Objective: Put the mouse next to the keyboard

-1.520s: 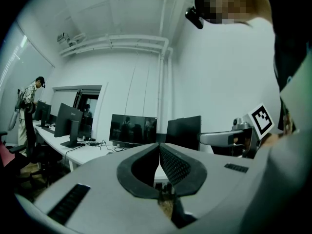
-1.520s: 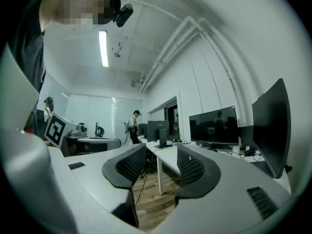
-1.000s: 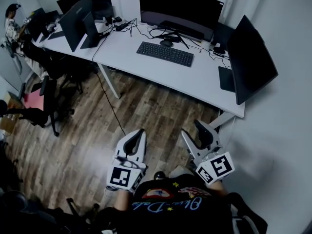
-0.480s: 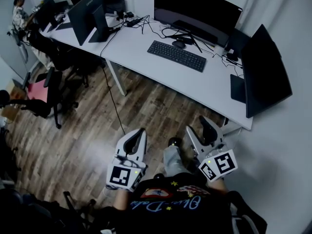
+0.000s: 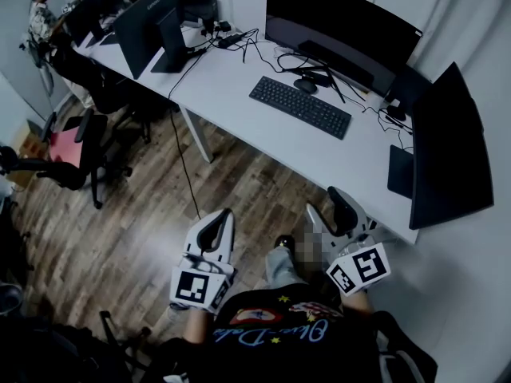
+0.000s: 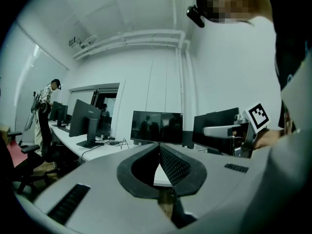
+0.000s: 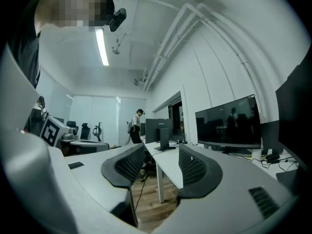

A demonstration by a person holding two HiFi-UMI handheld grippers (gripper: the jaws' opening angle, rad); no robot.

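A black keyboard (image 5: 299, 107) lies on the white desk (image 5: 239, 74) in the head view. Just behind it, by the foot of the curved monitor (image 5: 343, 29), sits a dark mouse (image 5: 306, 85) among cables. Both grippers hang low over the wooden floor, well short of the desk. My left gripper (image 5: 226, 214) is shut with nothing in it; its pads meet in the left gripper view (image 6: 159, 147). My right gripper (image 5: 323, 200) stands open and empty, with a clear gap between the pads (image 7: 162, 150). The desk's near corner shows through that gap.
A second monitor (image 5: 447, 146) stands at the desk's right end and another (image 5: 152, 24) at its left. Office chairs (image 5: 80, 146) stand on the floor at left, and a cable (image 5: 182, 162) hangs from the desk. A person (image 5: 44, 18) sits far left.
The desk, keyboard and mouse have slid right and lower in the head view and look nearer. A leg now shows between the grippers. Both grippers keep their places and states.
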